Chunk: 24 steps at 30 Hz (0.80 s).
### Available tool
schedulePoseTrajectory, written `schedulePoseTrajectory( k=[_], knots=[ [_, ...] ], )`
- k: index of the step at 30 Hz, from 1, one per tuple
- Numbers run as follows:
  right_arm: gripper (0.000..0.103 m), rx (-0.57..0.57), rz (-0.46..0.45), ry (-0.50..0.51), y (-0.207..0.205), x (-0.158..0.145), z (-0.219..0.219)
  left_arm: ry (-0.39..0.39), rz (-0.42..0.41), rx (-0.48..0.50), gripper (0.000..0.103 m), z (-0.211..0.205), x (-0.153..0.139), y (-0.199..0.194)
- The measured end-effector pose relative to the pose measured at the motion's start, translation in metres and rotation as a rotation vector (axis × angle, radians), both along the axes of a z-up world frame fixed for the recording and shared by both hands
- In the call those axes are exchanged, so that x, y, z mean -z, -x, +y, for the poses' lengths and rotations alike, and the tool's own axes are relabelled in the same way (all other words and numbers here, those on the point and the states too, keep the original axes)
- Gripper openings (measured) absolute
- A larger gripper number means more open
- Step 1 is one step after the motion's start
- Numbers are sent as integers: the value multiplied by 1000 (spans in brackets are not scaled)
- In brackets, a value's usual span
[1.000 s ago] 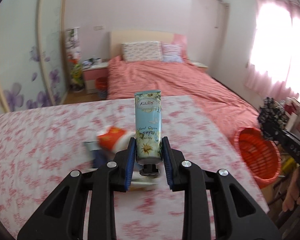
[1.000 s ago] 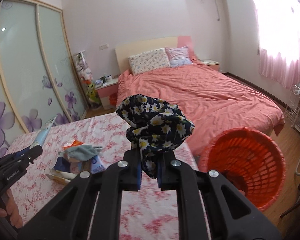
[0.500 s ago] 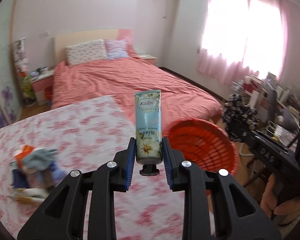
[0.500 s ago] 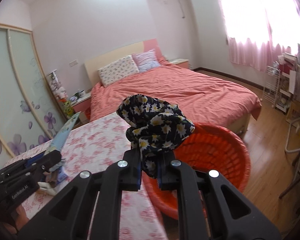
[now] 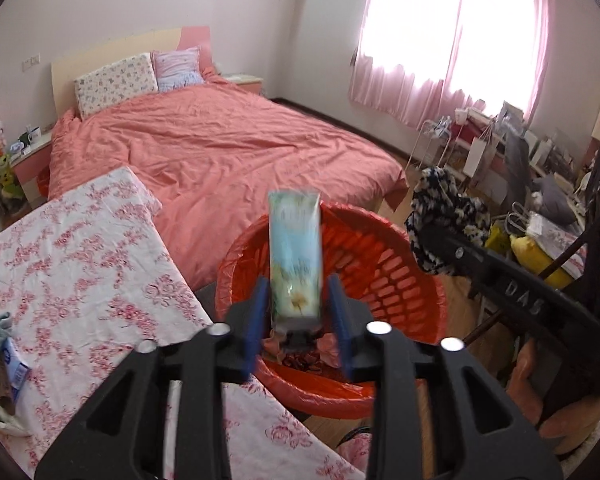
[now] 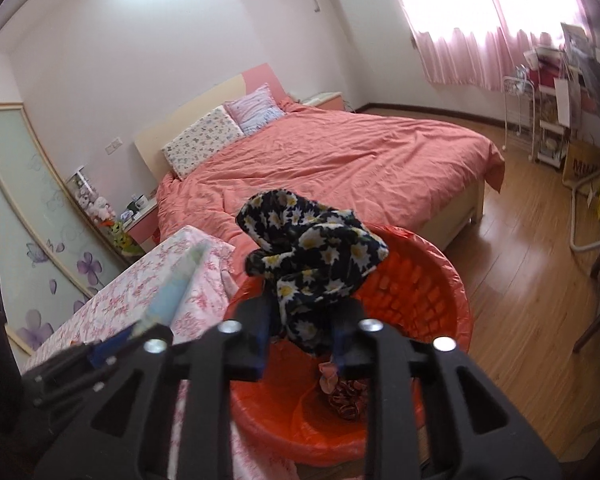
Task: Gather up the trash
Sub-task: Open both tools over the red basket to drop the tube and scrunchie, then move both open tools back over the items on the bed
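The trash, a pale-blue flowered cream tube point(image 5: 295, 256) and a crumpled black daisy-print cloth point(image 6: 314, 256), hangs over the round orange plastic basket point(image 5: 416, 280) beside the desk, both grippers' jaws having just been opening, left gripper point(image 5: 296, 320) and right gripper point(image 6: 300, 330) releasing them to drop in.

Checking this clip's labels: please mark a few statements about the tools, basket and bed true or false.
1. The red basket already holds some items. True.
2. The left tool has a daisy-print cloth between its jaws. False: a pale blue tube is there; the cloth is at the right tool.
3. Both tools clamp their items tightly. False: both sets of jaws have just been opening; gaps show beside the tube, and the cloth sits loosely.
4. The bed has a salmon-pink cover. True.
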State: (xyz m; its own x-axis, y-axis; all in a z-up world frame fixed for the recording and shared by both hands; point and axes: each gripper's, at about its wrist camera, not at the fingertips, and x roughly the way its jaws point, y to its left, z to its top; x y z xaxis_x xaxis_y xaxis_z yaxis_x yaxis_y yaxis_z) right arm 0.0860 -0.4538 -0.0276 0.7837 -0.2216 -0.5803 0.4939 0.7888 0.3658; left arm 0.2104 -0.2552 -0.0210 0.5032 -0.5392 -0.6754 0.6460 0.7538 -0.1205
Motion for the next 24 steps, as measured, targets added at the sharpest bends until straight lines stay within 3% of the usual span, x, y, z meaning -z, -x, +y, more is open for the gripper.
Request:
schedulePoseTrajectory(
  k=[2,8,17,24],
  knots=[
    [43,11,13,-13,-5,8,-7,-18,0,-20,55,1,3,-1],
    [66,28,48,38,-6,21,-1,-72,-31,-131,71,30,6,-2],
    [72,-55,88,110,-16,19,62,-143,-126,-314,91,111,3,22],
    [75,-178,126,150,-40,25,133,-141,-112,-506,92,195,3,27]
  ],
)
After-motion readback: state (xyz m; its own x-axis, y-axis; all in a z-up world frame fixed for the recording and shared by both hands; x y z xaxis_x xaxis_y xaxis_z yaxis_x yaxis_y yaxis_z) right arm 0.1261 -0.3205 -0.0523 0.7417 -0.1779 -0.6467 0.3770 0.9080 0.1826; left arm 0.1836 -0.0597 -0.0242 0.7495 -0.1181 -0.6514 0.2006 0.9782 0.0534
